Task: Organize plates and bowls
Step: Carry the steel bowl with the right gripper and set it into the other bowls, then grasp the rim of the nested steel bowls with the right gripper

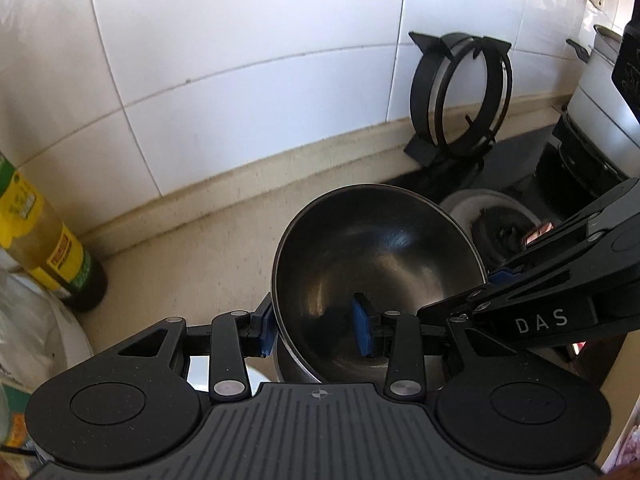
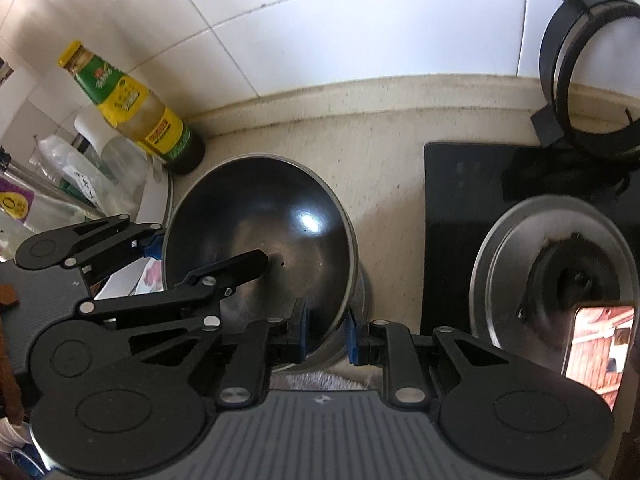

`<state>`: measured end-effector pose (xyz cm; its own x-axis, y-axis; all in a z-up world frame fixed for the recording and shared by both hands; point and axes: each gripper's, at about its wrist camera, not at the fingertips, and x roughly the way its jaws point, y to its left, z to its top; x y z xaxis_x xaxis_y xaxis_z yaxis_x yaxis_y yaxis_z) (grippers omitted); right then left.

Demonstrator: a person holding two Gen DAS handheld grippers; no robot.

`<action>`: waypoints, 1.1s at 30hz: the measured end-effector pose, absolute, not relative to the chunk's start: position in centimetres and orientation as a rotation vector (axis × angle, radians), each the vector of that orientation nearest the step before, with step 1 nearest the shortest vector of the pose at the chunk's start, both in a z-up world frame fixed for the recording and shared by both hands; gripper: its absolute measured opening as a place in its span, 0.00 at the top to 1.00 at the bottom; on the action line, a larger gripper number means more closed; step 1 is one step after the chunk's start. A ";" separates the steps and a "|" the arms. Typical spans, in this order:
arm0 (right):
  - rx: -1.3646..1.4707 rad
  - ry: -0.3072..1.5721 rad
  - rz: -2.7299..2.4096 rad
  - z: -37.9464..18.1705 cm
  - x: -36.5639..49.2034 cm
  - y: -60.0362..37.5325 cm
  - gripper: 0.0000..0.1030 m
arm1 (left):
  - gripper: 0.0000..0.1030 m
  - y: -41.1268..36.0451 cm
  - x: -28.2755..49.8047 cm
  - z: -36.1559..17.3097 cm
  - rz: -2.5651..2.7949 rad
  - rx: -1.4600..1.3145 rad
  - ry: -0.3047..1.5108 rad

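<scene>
A dark steel bowl [image 1: 376, 272] sits on the beige counter, seemingly nested on another steel vessel [image 1: 292, 364] below it. It also shows in the right wrist view [image 2: 256, 216]. My left gripper [image 1: 316, 330] straddles the bowl's near-left rim, one blue pad outside, one inside, with a wide gap between them. My right gripper [image 2: 326, 334] straddles the bowl's near-right rim the same way. Each gripper shows in the other's view, the right one [image 1: 496, 280] and the left one [image 2: 148, 244]. Neither visibly pinches the rim.
A green-and-yellow sauce bottle [image 2: 132, 108] stands by the tiled wall at left, beside plastic bags [image 2: 72, 176]. A black stove [image 2: 460, 208] with a burner [image 2: 560, 276] lies right. A pan support [image 1: 460, 96] leans on the wall. A phone [image 2: 596, 348] lies near right.
</scene>
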<state>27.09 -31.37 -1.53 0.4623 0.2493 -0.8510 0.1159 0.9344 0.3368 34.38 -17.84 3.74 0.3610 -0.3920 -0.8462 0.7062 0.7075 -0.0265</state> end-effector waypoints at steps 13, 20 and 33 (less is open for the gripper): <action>0.373 1.145 0.054 -3.4 26.6 -30.2 0.60 | 0.55 -16.8 33.6 1.8 -0.766 0.396 1.012; 0.345 1.143 0.029 -3.7 26.6 -30.1 0.57 | 0.54 -16.6 33.9 0.7 -0.775 0.402 1.036; 0.340 1.092 0.032 -2.7 25.8 -31.2 0.48 | 0.33 -11.2 33.7 2.2 -0.735 0.264 0.998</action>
<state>25.79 -31.23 -2.71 0.4659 0.1917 -0.8638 0.1411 0.9477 0.2864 33.67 -11.16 2.24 0.3289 -0.4386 -0.8364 0.6688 0.7334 -0.1216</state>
